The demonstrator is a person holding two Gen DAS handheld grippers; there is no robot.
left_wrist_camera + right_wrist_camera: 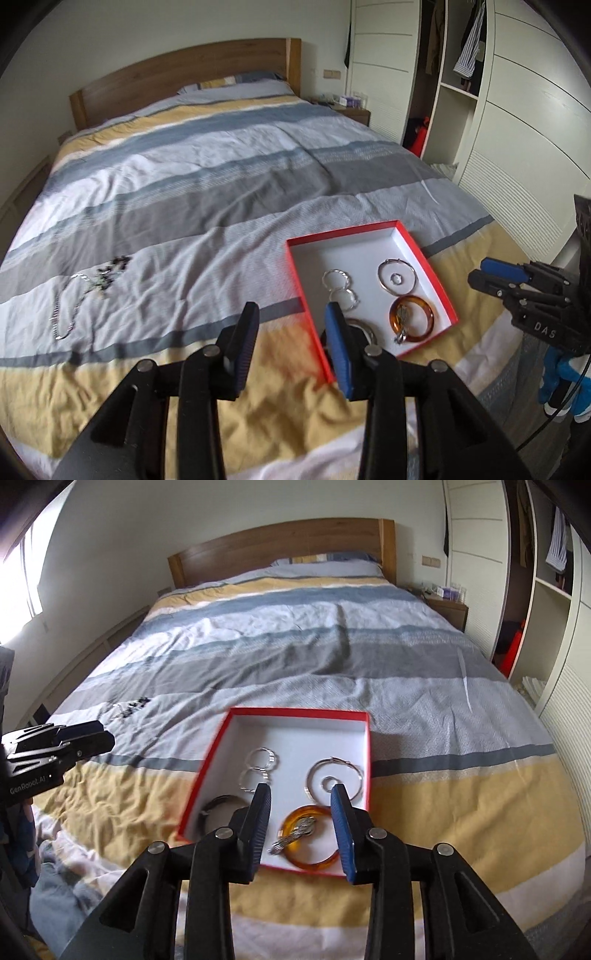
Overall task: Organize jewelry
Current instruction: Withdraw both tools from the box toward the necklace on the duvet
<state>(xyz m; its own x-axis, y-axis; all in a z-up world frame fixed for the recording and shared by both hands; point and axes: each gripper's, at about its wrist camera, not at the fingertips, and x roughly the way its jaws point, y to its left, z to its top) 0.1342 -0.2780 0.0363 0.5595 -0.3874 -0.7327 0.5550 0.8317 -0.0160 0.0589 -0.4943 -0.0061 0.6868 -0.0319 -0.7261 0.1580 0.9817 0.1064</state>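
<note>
Right wrist view: right hand-held gripper [301, 790] spread, empty — hiding amber bangle [312, 843] edges; left hand-held gripper [291, 308] released.

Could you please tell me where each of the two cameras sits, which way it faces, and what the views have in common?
Left wrist: rides the left gripper, facing the headboard; its open fingers sit at the red box's near-left corner; the right gripper shows at the right edge.
Right wrist: rides the right gripper, open above the amber bangle; the left gripper shows at the left edge.
Shared: the striped bed, the red box, the loose necklaces.
</note>
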